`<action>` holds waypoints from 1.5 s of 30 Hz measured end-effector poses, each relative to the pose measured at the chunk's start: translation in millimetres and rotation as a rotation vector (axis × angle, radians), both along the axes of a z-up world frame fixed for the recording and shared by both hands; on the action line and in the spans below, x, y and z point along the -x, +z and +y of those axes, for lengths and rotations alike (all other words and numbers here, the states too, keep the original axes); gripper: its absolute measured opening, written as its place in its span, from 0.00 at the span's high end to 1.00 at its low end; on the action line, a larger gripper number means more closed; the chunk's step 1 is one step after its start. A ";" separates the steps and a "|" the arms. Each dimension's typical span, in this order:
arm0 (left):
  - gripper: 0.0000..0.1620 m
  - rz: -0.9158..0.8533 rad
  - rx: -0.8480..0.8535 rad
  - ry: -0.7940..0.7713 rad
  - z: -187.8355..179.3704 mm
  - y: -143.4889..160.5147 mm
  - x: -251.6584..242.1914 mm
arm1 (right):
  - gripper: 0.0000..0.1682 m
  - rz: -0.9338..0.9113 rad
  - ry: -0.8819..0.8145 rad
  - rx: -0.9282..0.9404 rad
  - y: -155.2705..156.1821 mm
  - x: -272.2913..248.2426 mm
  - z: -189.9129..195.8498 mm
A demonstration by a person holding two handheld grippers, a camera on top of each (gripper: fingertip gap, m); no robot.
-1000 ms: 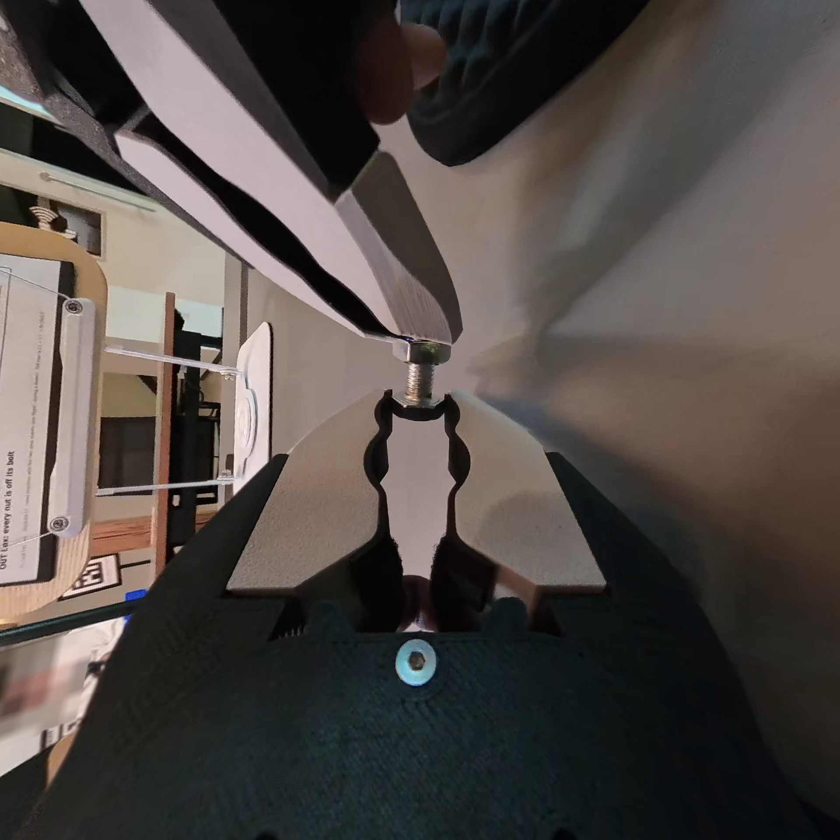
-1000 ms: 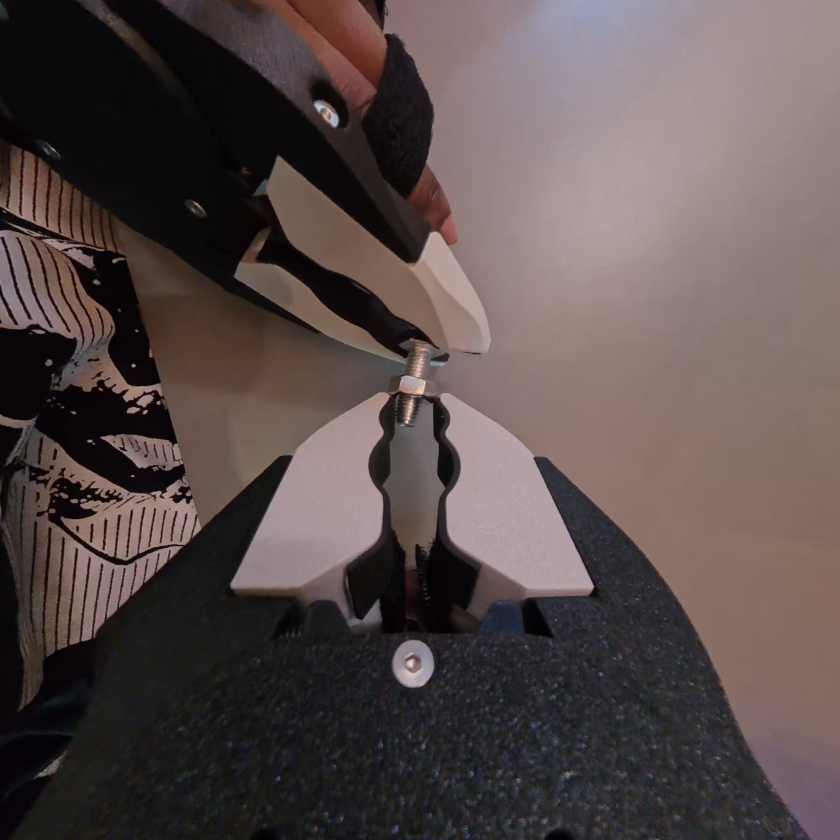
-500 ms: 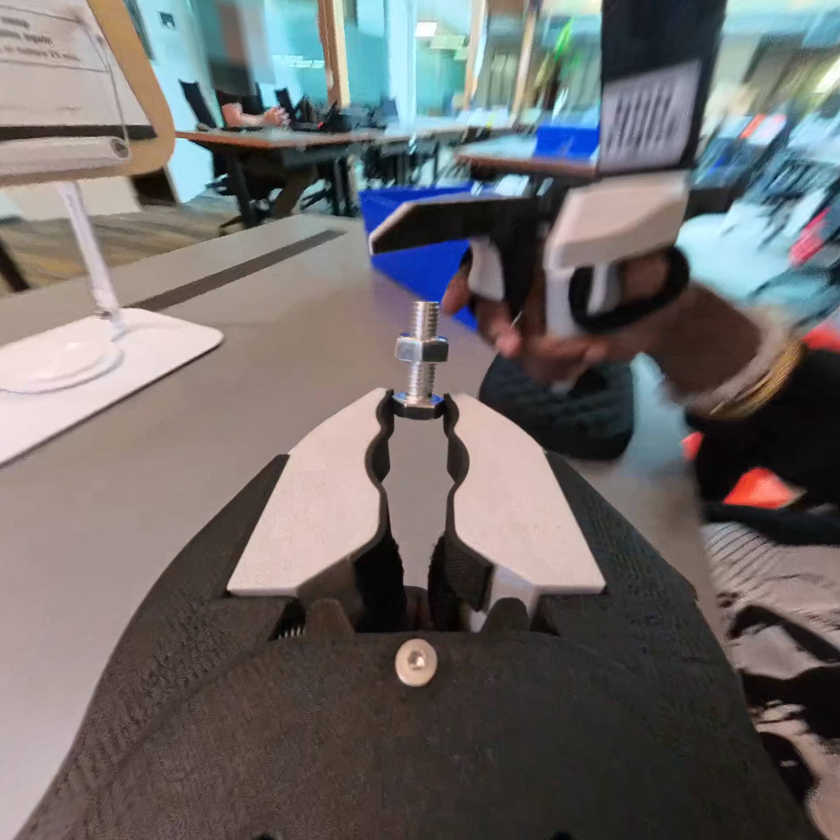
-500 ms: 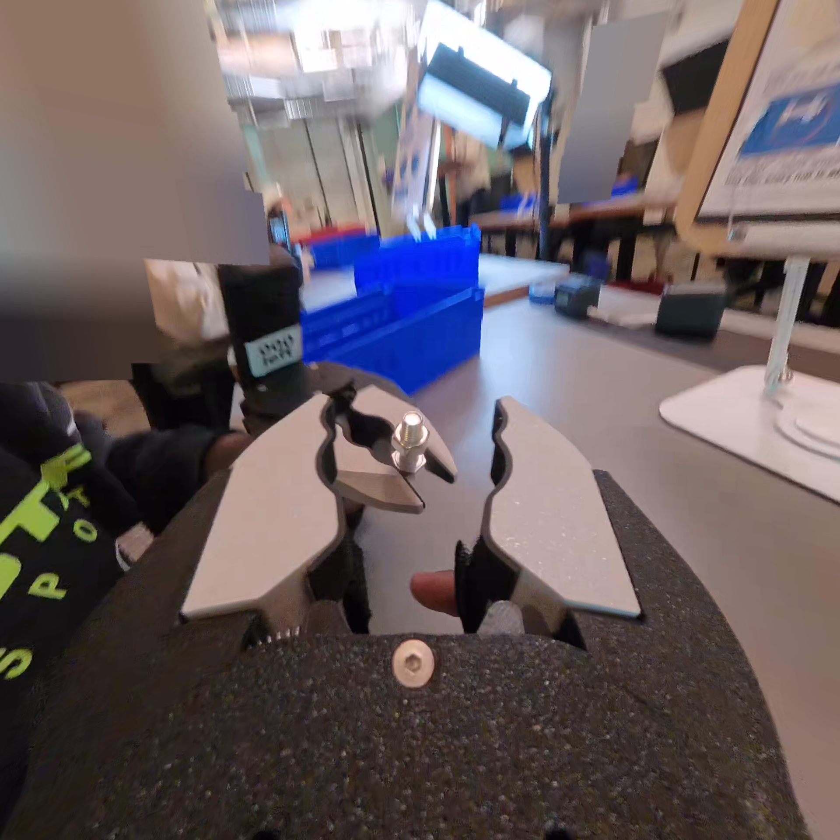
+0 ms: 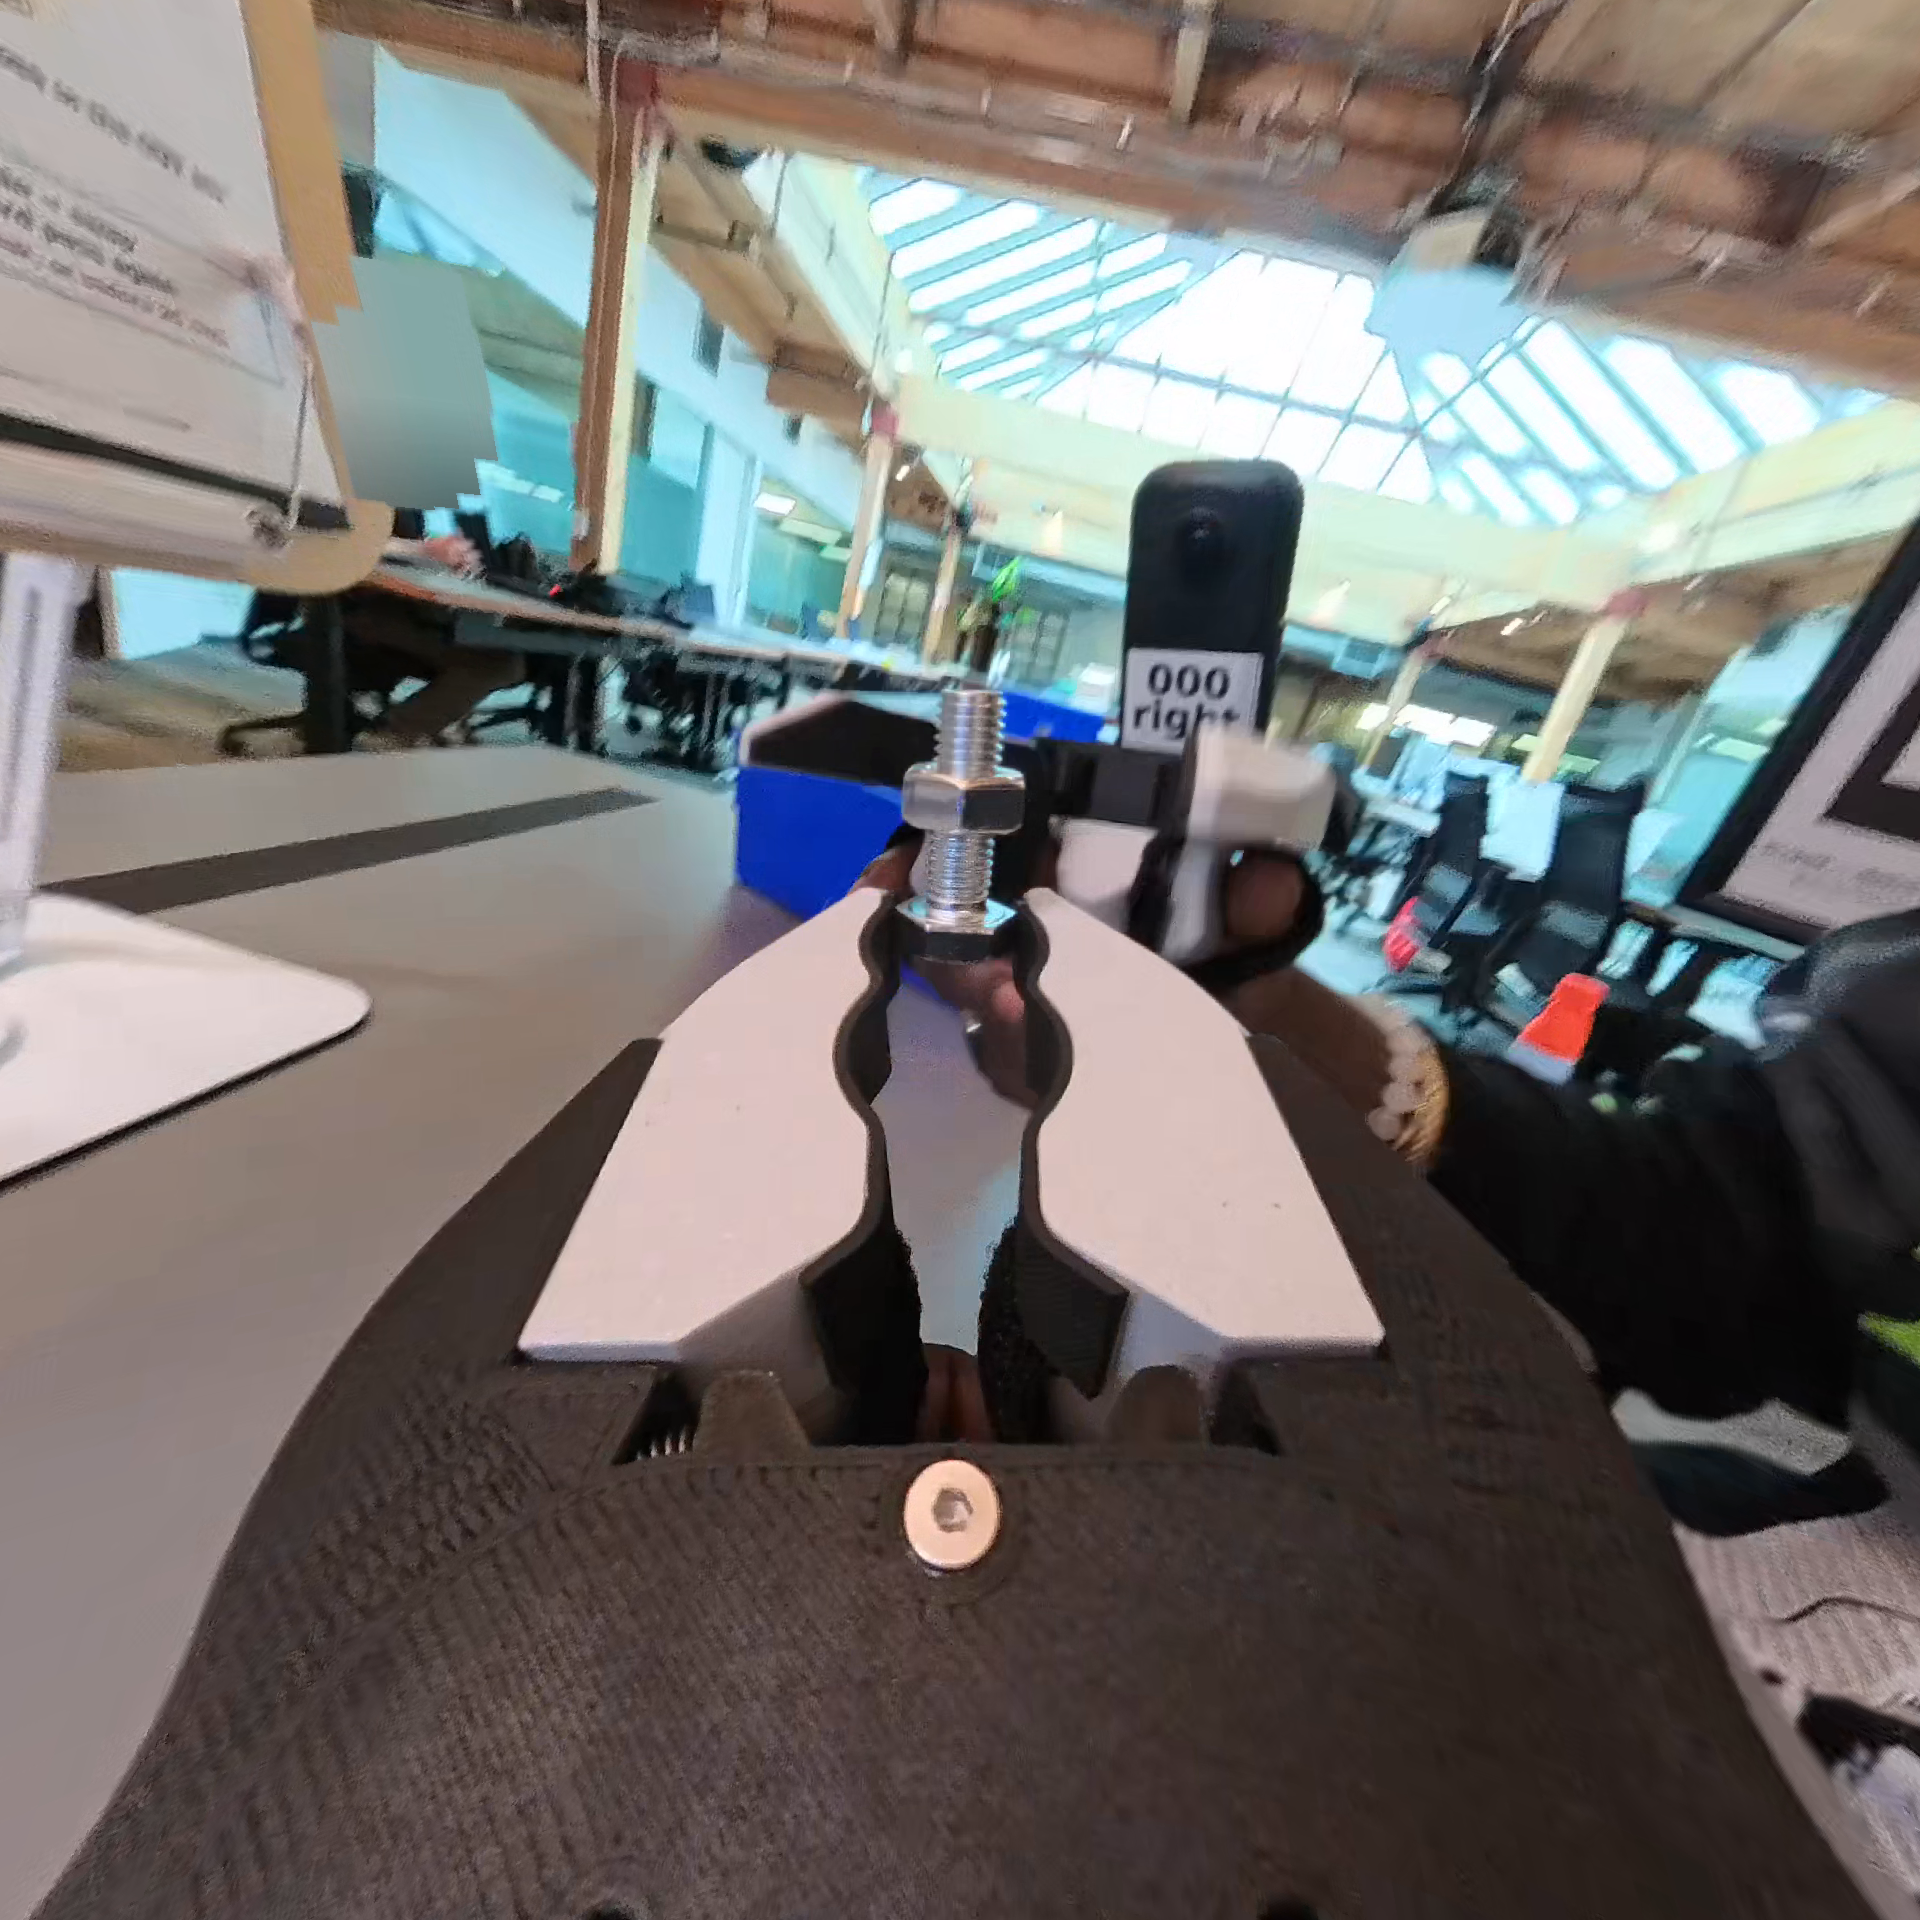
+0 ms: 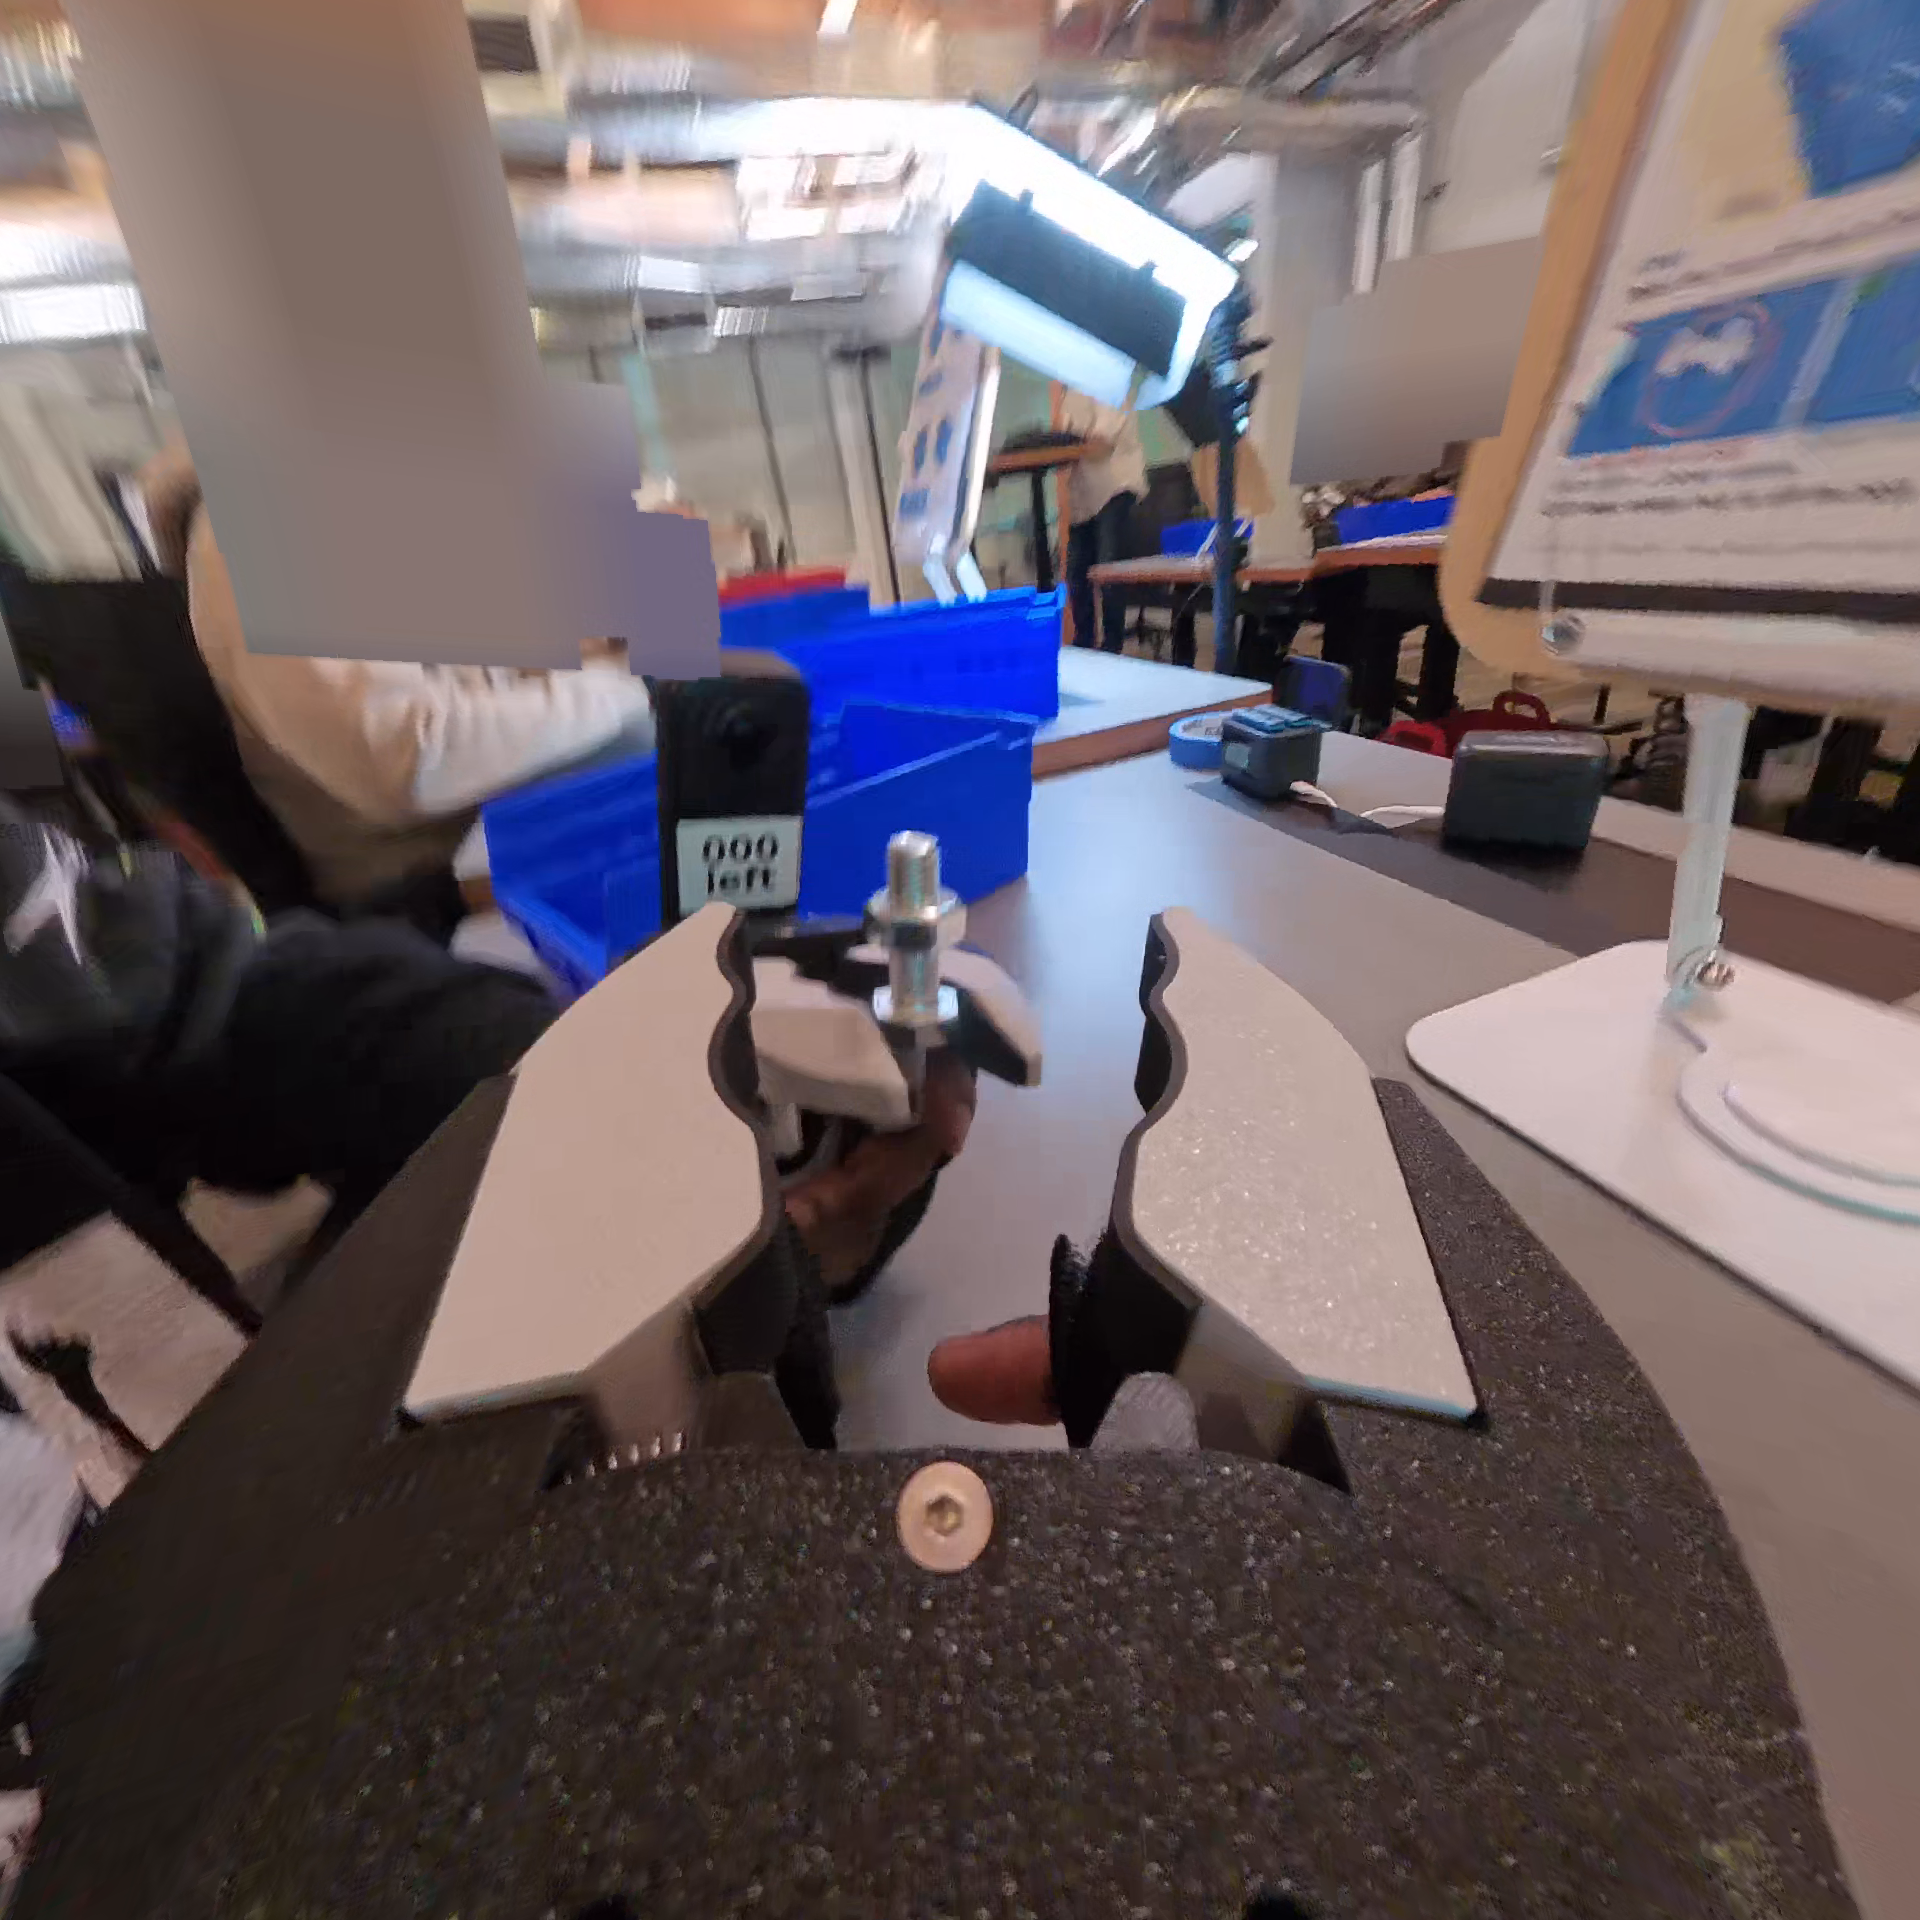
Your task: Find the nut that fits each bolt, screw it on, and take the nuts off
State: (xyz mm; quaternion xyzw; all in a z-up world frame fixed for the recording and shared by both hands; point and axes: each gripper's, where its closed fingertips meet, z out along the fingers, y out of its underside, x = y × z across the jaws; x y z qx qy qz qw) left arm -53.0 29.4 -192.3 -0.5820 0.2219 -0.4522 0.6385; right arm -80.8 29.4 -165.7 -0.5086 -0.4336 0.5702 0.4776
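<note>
While your left gripper [image 5: 954, 925] has its jaws clenched on the head of the bolt [image 5: 961, 831], holding it upright above the desk [image 5: 312, 1039], the nut [image 5: 962, 800] sits partway down the thread, with bare thread showing above and below it. So the matching looks done for this bolt: the nut fits and is on. Whether it is going on or coming off, you cannot tell from here. Your right gripper [image 6: 940, 935] has its jaws released and spread wide, holding nothing, a little apart from the bolt and level with it. If the nut is due off, that unscrewing is not yet done. No other bolts or nuts show in either view, so how many remain cannot be judged.
</note>
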 end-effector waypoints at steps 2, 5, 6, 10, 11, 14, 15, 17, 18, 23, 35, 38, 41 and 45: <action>0.87 0.037 -0.005 -0.009 -5.2 -3.0 -1.0 | 0.58 0.053 -0.017 0.039 6.9 -5.6 2.1; 0.87 0.075 -0.031 0.004 -12.0 -2.4 -5.6 | 0.63 0.072 -0.106 -0.025 6.0 -10.1 9.9; 0.87 0.111 -0.028 0.014 -11.4 -7.1 -7.2 | 0.63 0.059 -0.080 -0.019 3.6 -7.8 5.9; 0.87 0.145 0.015 0.007 -11.6 -16.8 -9.9 | 0.59 -0.034 -0.030 -0.057 -9.8 3.5 -7.1; 0.87 0.146 0.014 -0.007 -13.8 -16.4 -10.9 | 0.59 -0.058 -0.053 -0.088 -12.8 4.5 -5.9; 0.87 0.143 -0.010 -0.026 -19.7 -11.6 -13.1 | 0.61 -0.060 -0.055 -0.128 -11.0 1.0 -6.5; 0.87 0.137 -0.014 -0.032 -21.0 -9.9 -13.4 | 0.62 -0.055 -0.031 -0.117 -10.1 -0.7 -8.4; 0.87 0.117 -0.011 -0.035 -21.4 -7.3 -11.6 | 0.65 -0.052 -0.009 -0.104 -8.8 -4.4 -8.4; 0.87 0.103 -0.002 -0.041 -21.2 -6.4 -10.4 | 0.65 -0.051 -0.006 -0.110 -7.9 -6.2 -8.0; 0.87 0.022 0.012 -0.046 -19.9 2.0 -1.6 | 0.94 -0.035 -0.023 -0.160 -4.8 -12.8 -6.3; 0.87 0.119 -0.032 -0.053 -25.6 -5.2 -11.8 | 0.71 -0.019 0.118 -0.044 -8.2 -2.9 -24.8; 0.87 0.128 -0.045 -0.059 -27.6 -4.9 -13.7 | 0.72 -0.028 0.107 -0.049 -8.5 -4.7 -22.1; 0.87 0.101 -0.036 -0.059 -26.6 -2.4 -10.7 | 0.74 -0.029 0.106 -0.065 -6.0 -9.5 -20.2; 0.87 0.072 -0.035 -0.054 -25.8 2.1 -6.6 | 0.91 0.019 0.083 -0.064 1.3 -18.0 -13.8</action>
